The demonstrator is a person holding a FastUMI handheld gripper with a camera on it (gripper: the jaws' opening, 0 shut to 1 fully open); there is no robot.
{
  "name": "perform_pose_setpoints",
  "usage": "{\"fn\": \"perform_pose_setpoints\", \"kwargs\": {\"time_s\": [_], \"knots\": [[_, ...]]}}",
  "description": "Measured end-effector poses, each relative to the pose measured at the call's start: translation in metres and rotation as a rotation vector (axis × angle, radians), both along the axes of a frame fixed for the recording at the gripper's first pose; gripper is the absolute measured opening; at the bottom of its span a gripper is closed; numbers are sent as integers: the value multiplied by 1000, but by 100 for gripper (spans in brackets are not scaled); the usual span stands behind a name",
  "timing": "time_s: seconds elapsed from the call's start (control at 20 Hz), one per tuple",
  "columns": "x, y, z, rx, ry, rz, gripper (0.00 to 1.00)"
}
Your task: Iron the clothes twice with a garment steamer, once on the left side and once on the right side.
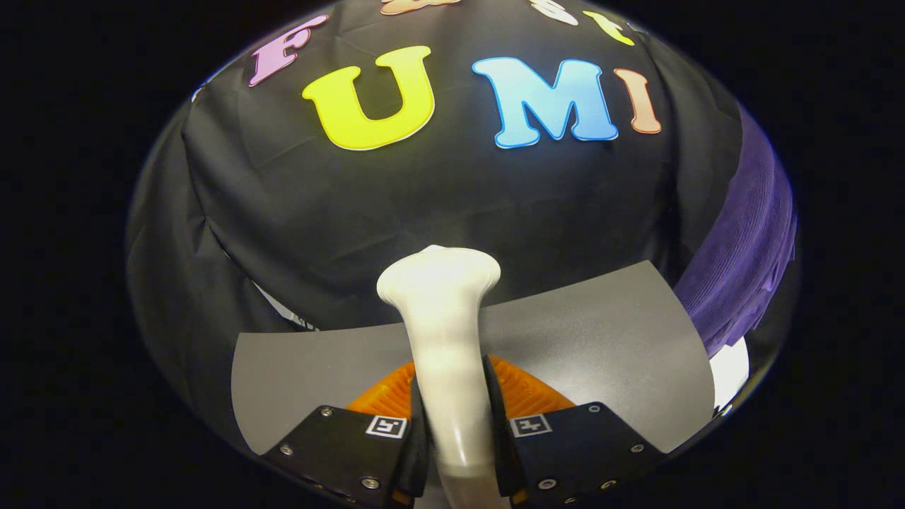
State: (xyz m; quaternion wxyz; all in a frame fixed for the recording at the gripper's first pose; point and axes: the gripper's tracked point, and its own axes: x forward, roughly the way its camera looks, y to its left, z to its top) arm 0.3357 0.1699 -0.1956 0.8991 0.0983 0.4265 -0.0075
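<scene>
Claw [456,424] clamped on the slim neck of the smooth white plastic garment steamer [442,318], both fingers pressing its sides. Head flares just beyond the fingers, over the grey desk mat [601,332]. Purple ribbed fabric garment [749,247] far right. Likely light, rigid, slippery; best gripped low on the neck.

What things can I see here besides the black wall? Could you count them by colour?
White: 1, the steamer, clamped between the gripper fingers
Grey: 1, the mat
Orange: 1, the ridged pad
Purple: 1, the cloth
Total: 4
</scene>
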Motion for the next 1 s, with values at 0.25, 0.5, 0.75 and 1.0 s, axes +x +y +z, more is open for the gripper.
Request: {"fn": "perform_pose_setpoints", "kwargs": {"time_s": [0.25, 0.5, 0.75, 1.0], "knots": [[-12, 1, 21, -39, -91, 46, 37], [-40, -10, 65, 14, -232, 53, 37], [-98, -41, 105, 26, -380, 76, 37], [-164, -83, 137, 31, -480, 117, 37]]}}
